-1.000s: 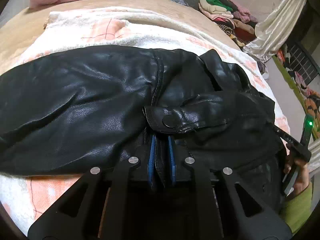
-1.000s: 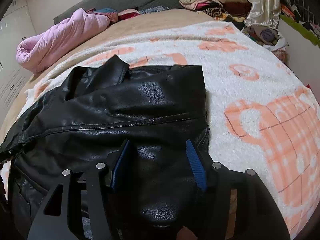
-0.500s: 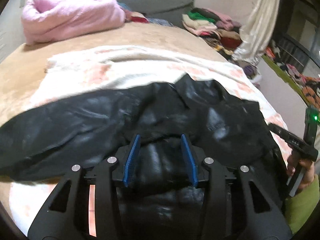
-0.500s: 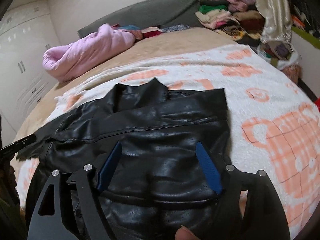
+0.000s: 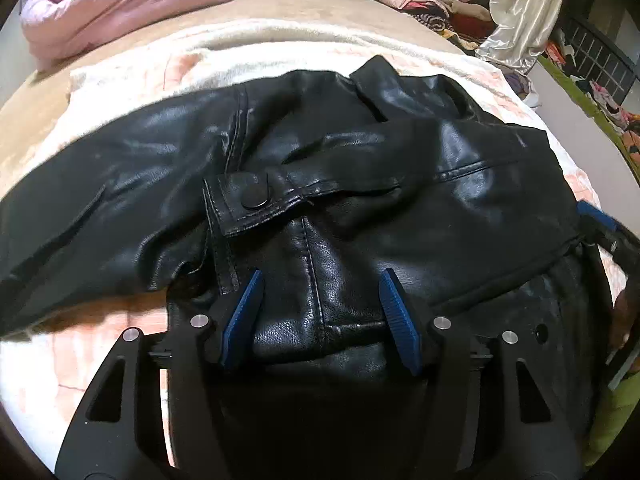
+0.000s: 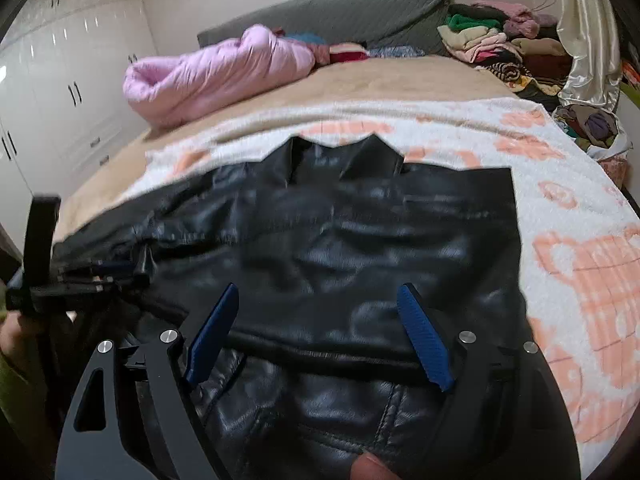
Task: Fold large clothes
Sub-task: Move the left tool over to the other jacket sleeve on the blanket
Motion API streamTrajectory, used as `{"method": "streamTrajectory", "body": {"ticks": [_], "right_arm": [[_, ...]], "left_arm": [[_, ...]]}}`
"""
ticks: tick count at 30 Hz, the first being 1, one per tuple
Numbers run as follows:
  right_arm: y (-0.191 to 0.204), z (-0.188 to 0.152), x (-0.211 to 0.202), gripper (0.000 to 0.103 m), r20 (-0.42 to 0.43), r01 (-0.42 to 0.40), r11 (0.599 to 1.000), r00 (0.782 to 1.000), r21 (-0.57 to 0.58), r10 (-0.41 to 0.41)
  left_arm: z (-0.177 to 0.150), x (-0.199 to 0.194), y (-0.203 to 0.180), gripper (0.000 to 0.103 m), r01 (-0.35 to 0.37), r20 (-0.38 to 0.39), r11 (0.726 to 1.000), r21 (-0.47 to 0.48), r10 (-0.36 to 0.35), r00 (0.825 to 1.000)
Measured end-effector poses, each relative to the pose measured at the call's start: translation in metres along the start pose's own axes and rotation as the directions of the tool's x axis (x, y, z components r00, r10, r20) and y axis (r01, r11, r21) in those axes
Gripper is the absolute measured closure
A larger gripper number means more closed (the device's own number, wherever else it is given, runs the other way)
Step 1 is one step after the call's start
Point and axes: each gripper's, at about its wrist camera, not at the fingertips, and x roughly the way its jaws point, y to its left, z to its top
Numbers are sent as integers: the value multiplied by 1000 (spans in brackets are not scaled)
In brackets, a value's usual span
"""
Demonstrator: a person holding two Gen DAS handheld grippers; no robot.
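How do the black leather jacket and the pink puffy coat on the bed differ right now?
The black leather jacket is glossy and spread flat on the white-and-orange blanket; the pink puffy coat is matte, quilted and bundled into a roll, farther back on the tan cover. Both lie on the bed.

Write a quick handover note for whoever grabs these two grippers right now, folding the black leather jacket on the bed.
Left gripper: open, fingers just spread, nothing held, over the jacket.
Right gripper: open, just widened, holding nothing.
Black leather jacket lies on the white and peach blanket; one sleeve with its snap cuff is folded across the body.
Left: the other sleeve still stretches out sideways; fold it in, then fold the body.
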Motion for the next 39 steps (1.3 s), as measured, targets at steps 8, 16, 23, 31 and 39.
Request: {"method": "streamTrajectory", "body": {"ticks": [8, 16, 23, 31, 39], "right_arm": [[-4, -14, 35, 19, -137, 61, 998, 989, 7, -60], [1, -9, 14, 15, -54, 36, 999, 998, 23, -34], [17, -5, -1, 6, 3, 28, 1000, 1000, -10, -28], [30, 1, -11, 5, 41, 39, 999, 998, -20, -38], [59, 6, -20, 4, 73, 51, 996, 996, -72, -46]], "left_arm": [[-2, -2, 9, 50, 43, 10, 999, -33, -43, 999], [-5, -32, 9, 29, 53, 54, 998, -34, -51, 997], [-4, -51, 7, 9, 46, 93, 998, -46, -41, 995], [-5, -61, 16, 9, 29, 113, 995, -96, -18, 993], [-6, -80, 31, 9, 22, 155, 986, -164, 4, 988]]}}
